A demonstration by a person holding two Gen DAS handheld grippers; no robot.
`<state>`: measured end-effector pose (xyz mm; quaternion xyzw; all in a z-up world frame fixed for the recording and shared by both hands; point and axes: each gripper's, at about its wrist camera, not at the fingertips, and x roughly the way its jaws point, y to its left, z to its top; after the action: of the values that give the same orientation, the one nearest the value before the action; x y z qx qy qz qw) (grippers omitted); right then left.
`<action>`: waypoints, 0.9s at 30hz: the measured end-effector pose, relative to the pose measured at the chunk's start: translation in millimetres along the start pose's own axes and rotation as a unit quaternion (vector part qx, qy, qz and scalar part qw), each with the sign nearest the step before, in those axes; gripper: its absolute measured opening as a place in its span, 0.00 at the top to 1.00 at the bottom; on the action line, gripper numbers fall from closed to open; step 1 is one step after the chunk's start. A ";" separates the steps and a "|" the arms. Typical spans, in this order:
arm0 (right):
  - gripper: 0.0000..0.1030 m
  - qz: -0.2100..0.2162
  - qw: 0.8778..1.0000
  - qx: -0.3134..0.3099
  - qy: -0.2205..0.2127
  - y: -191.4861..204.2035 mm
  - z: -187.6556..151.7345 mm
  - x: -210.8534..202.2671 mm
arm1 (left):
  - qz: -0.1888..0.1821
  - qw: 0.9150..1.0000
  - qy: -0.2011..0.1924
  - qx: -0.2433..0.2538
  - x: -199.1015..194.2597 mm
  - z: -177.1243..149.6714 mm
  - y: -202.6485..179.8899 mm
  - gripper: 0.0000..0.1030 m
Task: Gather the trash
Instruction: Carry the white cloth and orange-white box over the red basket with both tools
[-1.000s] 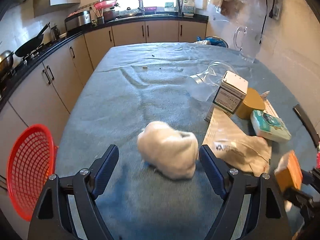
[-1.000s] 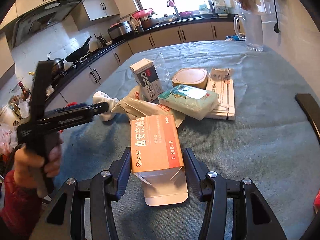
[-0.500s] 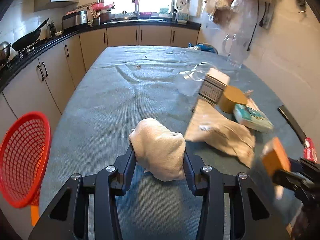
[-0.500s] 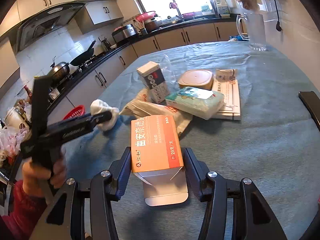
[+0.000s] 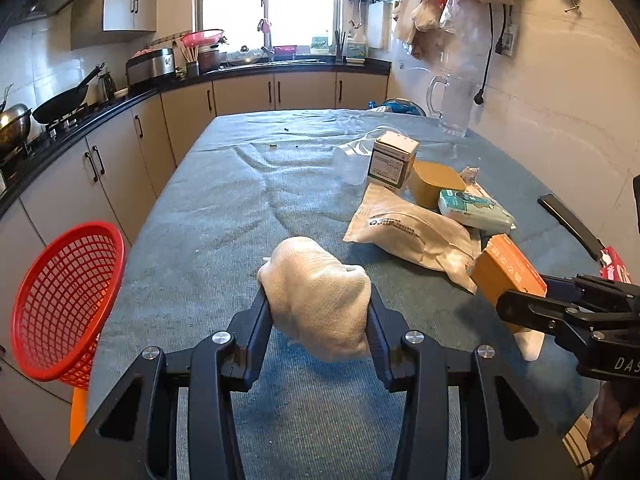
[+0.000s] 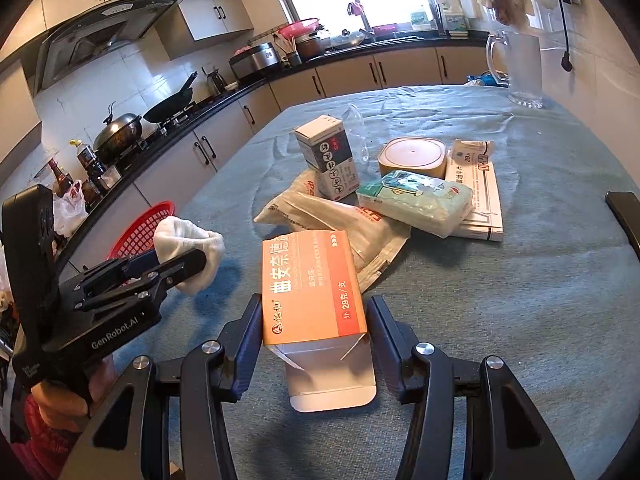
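Note:
My left gripper [image 5: 318, 300] is shut on a crumpled white cloth wad [image 5: 316, 296] and holds it above the blue-covered table [image 5: 224, 216]; the wad also shows in the right wrist view [image 6: 188, 248]. My right gripper [image 6: 314, 308] is shut on an orange carton [image 6: 310, 284] with an open white flap, lifted off the table; the carton also shows in the left wrist view [image 5: 506, 268]. A red mesh basket [image 5: 60, 300] stands beside the table's left edge, left of my left gripper.
On the table's right half lie a white pouch [image 5: 412, 232], a grey-white carton [image 5: 390, 162], a tan round tin [image 5: 434, 182], a green wipes pack [image 5: 472, 210], a flat white box [image 6: 476, 196] and a clear plastic cup [image 5: 350, 156]. A glass pitcher [image 5: 452, 100] stands far right.
My left gripper closed on the white cloth wad and lifted it off the table. My right gripper kept its hold on the orange carton and raised it a little.

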<state>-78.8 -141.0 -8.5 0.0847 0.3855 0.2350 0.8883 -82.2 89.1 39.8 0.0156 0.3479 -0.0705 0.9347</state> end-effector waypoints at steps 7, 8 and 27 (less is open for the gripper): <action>0.46 0.000 1.000 -0.002 0.000 2.5 -0.5 -0.4 | 0.006 1.000 -0.003 0.005 -3.8 -0.1 -1.9 0.59; 0.46 0.000 1.000 -0.003 0.000 3.3 -0.6 -0.3 | 0.007 1.000 -0.004 0.005 -4.1 -0.4 -2.4 0.59; 0.46 0.002 1.000 -0.007 0.004 12.7 -1.5 0.6 | 0.011 1.000 -0.009 -0.004 -13.3 -1.9 5.3 0.59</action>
<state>-84.1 -129.6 -5.7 0.0785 0.3872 0.2395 0.8869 -92.6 96.1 46.9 0.0146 0.3395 -0.0591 0.9386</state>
